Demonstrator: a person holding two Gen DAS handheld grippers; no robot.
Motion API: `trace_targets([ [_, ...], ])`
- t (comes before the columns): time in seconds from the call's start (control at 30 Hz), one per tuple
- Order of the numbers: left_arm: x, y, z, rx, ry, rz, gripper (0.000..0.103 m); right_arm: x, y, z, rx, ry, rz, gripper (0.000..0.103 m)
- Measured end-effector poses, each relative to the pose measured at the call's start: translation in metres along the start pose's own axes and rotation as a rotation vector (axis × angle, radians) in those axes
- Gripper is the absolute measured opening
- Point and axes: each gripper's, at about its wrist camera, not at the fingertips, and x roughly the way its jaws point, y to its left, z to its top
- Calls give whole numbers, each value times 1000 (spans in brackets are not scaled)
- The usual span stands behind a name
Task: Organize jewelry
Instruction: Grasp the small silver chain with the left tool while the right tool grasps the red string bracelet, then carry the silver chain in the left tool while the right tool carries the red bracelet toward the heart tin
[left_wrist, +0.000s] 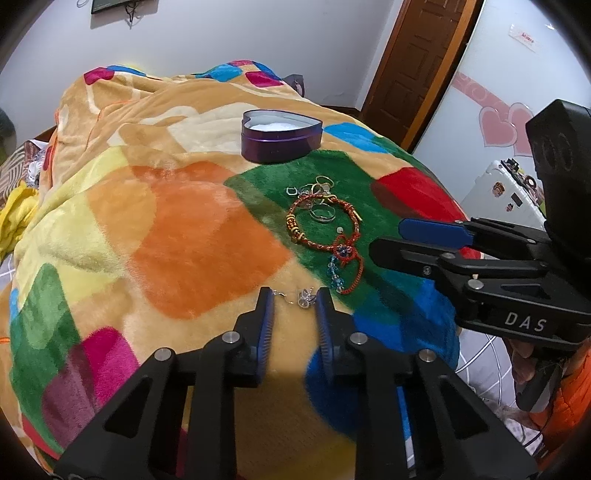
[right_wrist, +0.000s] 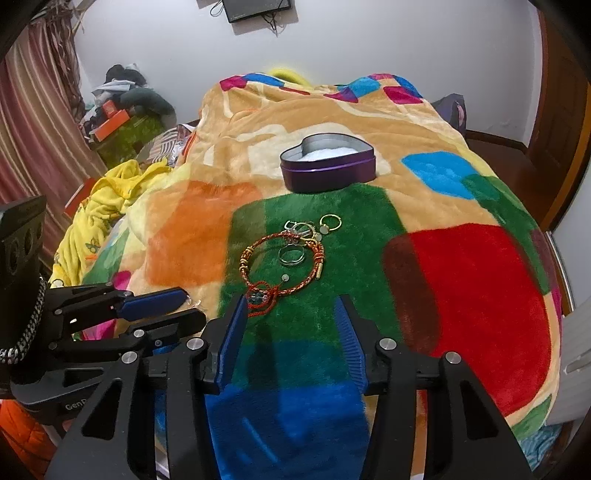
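On the blanket's tan patch, a small silver earring lies between my left gripper's parted fingers, ungrasped. Nearby, my right gripper gapes wide and empty beside the red bracelet, heart-shaped tin beyond.

Both grippers, left gripper and right gripper, are black angular frames with round silver screws and ribbed blue fingers. White "DAS" lettering marks the right one. An orange sleeve shows behind.
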Motion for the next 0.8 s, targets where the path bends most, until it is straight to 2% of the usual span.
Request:
trace_targets([
  [0.03, 0, 0, -1, 1, -2, 3, 11, 1, 1, 0, -2, 4, 2, 44],
  [0.07, 1, 2, 0, -4, -2, 8, 8, 3, 2, 0, -6, 9, 4, 43],
  [0.17, -2, 10, 0, -41, -7, -23, 8, 9, 5, 1, -11, 27, 24, 41],
  [0.47, -11, 17, 2, -60, -36, 5, 8, 29, 16, 2, -32, 63, 47, 40],
  [0.67, -13, 16, 4, -52, -51, 26, 8, 35, 20, 1, -55, 67, 71, 12],
  [0.8, -18, 14, 8, -53, -72, 32, 8, 29, 23, 0, -63, 56, 73, 5],
])
